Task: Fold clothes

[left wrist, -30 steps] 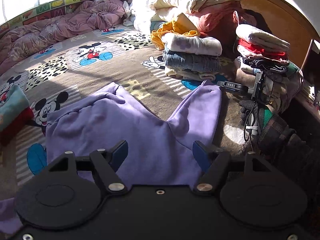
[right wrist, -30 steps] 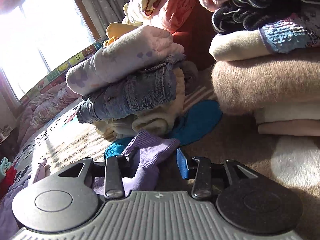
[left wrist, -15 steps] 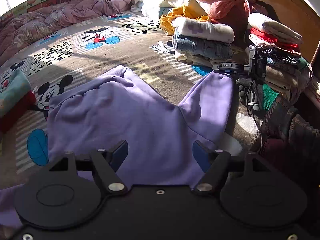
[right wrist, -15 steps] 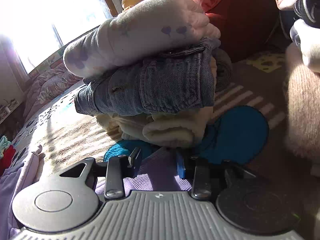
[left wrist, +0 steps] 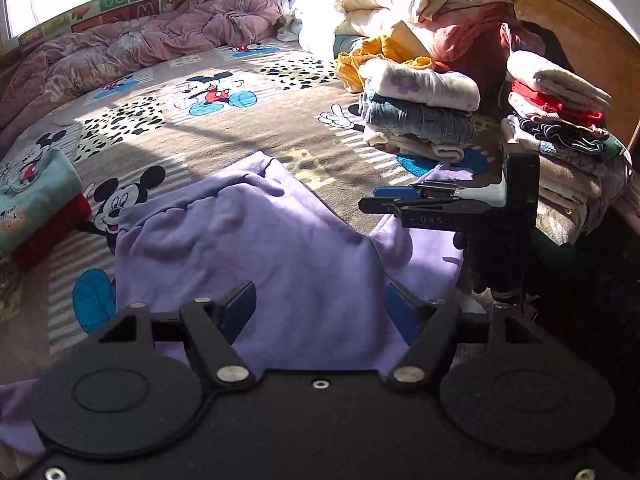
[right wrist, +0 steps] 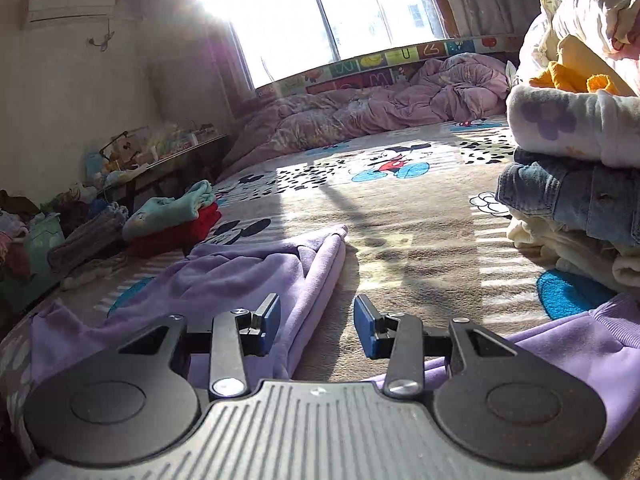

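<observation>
The purple trousers (left wrist: pixel 280 248) lie spread flat on the near part of the bed, probably so both empty grippers, left gripper (left wrist: pixel 320 312) wide apart and right gripper (right wrist: pixel 316 322) half apart, can fold them.

Layout: trousers (left wrist: pixel 256 248) lie spread flat on the bed cover (left wrist: pixel 224 136), legs pointing away from the left gripper (left wrist: pixel 320 312), which hangs over the waist end. Right gripper (left wrist: pixel 384 196) sits to the right, above the right-hand leg (right wrist: pixel 580 344); in its own view the other leg (right wrist: pixel 320 264) lies ahead-left. Behind that right leg: one folded stack (left wrist: pixel 420 116), a second stack (left wrist: pixel 560 128) right of it, loose heap (left wrist: pixel 404 8) behind both. Crumpled quilt (left wrist: pixel 132 48) along the far edge under the window (right wrist: pixel 328 12). Small folded pile (left wrist: pixel 36 204) at left edge of the cover.
</observation>
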A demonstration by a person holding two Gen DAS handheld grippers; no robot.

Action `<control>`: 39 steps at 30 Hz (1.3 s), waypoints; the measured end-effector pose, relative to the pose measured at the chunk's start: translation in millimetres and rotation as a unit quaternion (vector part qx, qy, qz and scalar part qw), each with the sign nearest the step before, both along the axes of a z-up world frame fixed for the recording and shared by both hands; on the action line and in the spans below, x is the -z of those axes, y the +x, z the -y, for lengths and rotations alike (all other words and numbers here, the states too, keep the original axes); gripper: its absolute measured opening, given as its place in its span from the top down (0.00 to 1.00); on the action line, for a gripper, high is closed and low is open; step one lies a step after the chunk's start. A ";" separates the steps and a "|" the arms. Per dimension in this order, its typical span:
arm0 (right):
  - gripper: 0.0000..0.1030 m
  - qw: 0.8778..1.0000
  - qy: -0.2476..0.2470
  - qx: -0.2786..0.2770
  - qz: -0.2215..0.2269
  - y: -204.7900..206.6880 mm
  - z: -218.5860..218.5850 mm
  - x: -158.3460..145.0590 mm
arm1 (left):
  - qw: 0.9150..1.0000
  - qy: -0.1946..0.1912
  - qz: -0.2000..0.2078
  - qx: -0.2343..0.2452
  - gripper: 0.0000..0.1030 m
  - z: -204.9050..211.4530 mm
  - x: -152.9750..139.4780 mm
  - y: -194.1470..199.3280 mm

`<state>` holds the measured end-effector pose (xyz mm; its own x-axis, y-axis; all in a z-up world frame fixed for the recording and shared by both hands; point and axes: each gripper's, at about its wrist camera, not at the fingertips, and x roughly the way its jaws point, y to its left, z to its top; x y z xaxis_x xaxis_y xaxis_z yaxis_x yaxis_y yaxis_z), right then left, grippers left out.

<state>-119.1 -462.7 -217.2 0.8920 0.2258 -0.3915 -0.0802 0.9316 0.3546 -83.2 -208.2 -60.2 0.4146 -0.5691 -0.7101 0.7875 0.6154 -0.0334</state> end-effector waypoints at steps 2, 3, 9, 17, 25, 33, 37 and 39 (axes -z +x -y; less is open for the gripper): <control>0.63 0.999 0.008 -0.036 -0.036 20.6 -21.1 10.9 | 1.000 -0.008 0.004 -0.002 0.31 -2.0 -5.2 -0.4; 0.63 0.998 -0.003 -0.034 -0.061 31.1 -28.2 20.1 | 1.000 -0.009 0.006 -0.001 0.31 -2.4 -6.3 -0.2; 0.92 0.980 0.162 0.046 -0.106 35.1 29.9 51.8 | 1.000 -0.004 0.003 -0.007 0.31 -16.1 -3.0 3.1; 0.70 0.981 0.148 0.017 -0.127 85.1 23.0 40.0 | 1.000 0.003 -0.025 0.007 0.31 -24.8 1.4 11.6; 0.75 0.959 0.223 0.030 -0.173 156.1 65.8 51.0 | 0.999 0.046 -0.003 0.024 0.31 -24.3 29.3 55.0; 0.76 0.934 0.316 0.058 -0.158 197.9 91.5 78.3 | 0.998 0.030 0.026 -0.052 0.33 -42.8 87.9 185.8; 0.77 0.927 0.340 0.054 -0.150 209.5 97.5 84.3 | 0.996 -0.011 0.011 -0.083 0.47 -47.2 111.2 250.5; 0.77 0.921 0.356 0.053 -0.148 212.4 100.8 86.8 | 0.996 -0.026 0.003 -0.090 0.53 -43.6 119.8 277.5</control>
